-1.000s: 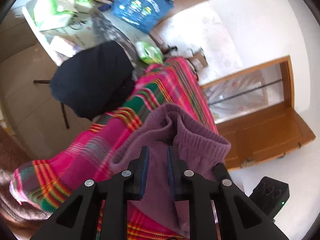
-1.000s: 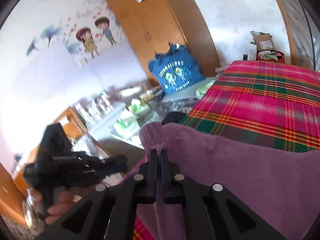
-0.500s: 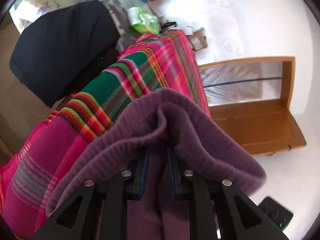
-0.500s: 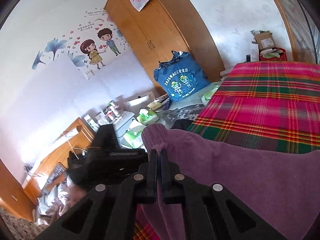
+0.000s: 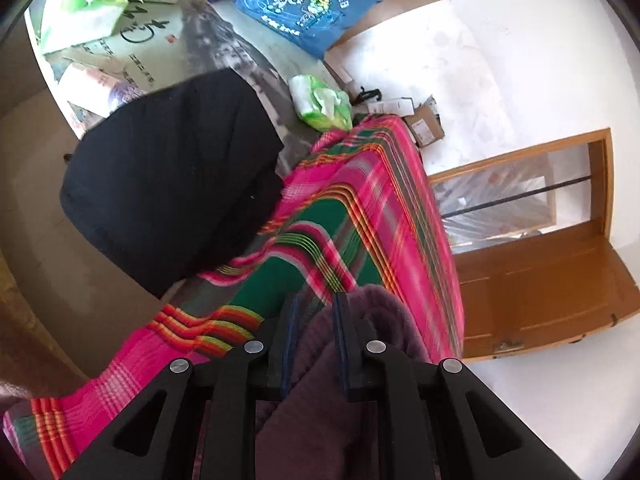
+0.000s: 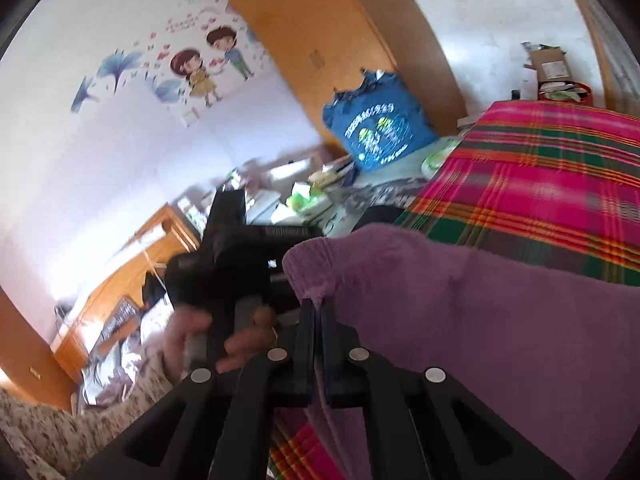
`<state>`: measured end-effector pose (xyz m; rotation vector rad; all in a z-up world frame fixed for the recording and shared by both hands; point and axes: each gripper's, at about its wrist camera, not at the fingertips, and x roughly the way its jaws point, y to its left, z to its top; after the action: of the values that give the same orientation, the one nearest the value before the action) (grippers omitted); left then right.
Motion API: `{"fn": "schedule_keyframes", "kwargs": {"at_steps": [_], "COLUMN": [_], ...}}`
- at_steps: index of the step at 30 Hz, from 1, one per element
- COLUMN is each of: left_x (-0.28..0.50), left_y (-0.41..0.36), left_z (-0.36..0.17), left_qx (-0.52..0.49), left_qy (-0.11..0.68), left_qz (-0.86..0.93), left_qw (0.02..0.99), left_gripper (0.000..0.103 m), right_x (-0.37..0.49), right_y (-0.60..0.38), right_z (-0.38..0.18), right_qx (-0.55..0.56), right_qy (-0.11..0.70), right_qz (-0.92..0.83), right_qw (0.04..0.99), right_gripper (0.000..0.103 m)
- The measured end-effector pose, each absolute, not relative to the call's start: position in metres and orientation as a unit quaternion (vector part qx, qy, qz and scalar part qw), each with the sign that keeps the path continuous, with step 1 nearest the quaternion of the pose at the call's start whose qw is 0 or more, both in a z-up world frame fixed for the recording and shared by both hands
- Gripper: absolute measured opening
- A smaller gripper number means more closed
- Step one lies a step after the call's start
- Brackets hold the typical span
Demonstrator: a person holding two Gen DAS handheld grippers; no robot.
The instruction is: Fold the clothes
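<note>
A soft, ribbed purple garment hangs over the plaid bed, pinched at one edge by the right tongs, clamped tight on the cloth. The left tongs grip a thicker fold of it, blue pads narrowly apart. A smooth black garment lies alongside. Beyond, a blue bag reads "2025".
</note>
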<state>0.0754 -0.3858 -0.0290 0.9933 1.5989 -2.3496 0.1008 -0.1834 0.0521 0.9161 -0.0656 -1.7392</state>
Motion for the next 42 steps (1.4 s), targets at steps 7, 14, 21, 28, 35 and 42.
{"fn": "schedule_keyframes", "kwargs": {"at_steps": [7,14,21,28,35,42], "left_x": [0.094,0.121,0.125,0.129,0.127,0.118], "left_y": [-0.385,-0.375,-0.354,-0.344,-0.315,-0.289], "left_z": [-0.019,0.016,0.021,0.015,0.021,0.005], "left_qx": [0.323,0.286,0.311,0.33,0.35,0.412], "left_qy": [0.539,0.51,0.489,0.491,0.453,0.417], "left_qz": [-0.776,-0.809,-0.814,-0.805,-0.819,-0.81], "left_qw": [0.05,0.056,0.028,0.043,0.024,0.021], "left_gripper": [0.017,0.017,0.02,0.023,0.025,0.025], "right_x": [0.118,0.125,0.123,0.116,0.095,0.078], "right_y": [-0.216,-0.234,-0.225,-0.183,-0.098,-0.018], "right_z": [0.025,0.006,0.004,0.027,0.049,0.039], "right_qx": [0.417,0.437,0.456,0.432,0.404,0.407], "right_qy": [0.036,0.073,0.054,0.024,-0.019,-0.016], "right_qz": [-0.72,-0.717,-0.714,-0.742,-0.799,-0.85], "right_qw": [0.554,0.538,0.529,0.513,0.444,0.333], "right_gripper": [0.003,0.008,0.013,0.022,0.022,0.027]}}
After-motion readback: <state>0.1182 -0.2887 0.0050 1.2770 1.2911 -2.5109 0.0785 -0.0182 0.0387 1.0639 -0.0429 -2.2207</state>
